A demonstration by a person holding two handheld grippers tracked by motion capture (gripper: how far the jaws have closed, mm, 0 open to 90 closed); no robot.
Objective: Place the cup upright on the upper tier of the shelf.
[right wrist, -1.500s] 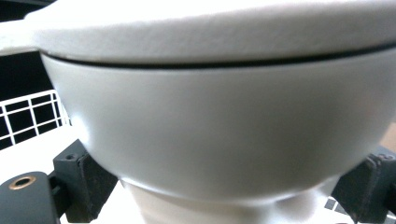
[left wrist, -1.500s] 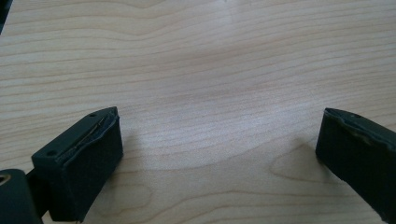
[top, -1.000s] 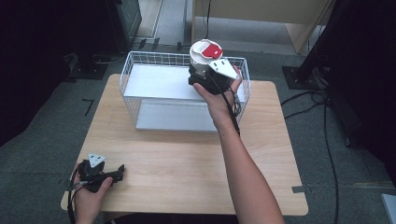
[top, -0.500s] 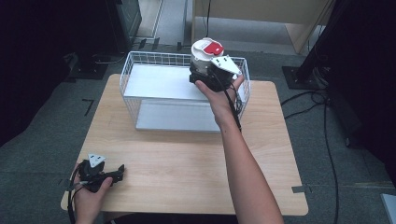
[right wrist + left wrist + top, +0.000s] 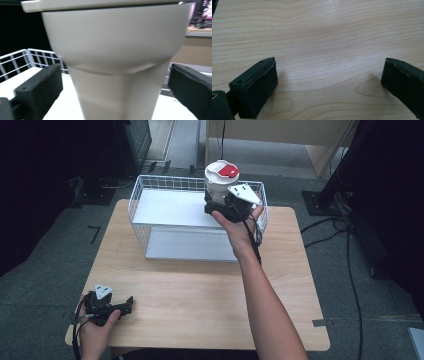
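Right tongs (image 5: pixel 115 82) wide around white cup (image 5: pixel 117 57), not touching; left tongs (image 5: pixel 329 82) wide, empty on table (image 5: pixel 324 37).

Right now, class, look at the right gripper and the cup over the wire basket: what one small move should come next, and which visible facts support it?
Probably draw the right gripper straight back from the white cup. Its jaws stand wide apart with gaps on both sides of the cup's narrow lower body, so the cup looks released, standing in the wire basket.

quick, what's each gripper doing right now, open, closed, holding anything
Left gripper: open, empty, low over the table.
Right gripper: jaws astride the white cup above the wire basket; grip cannot be told.
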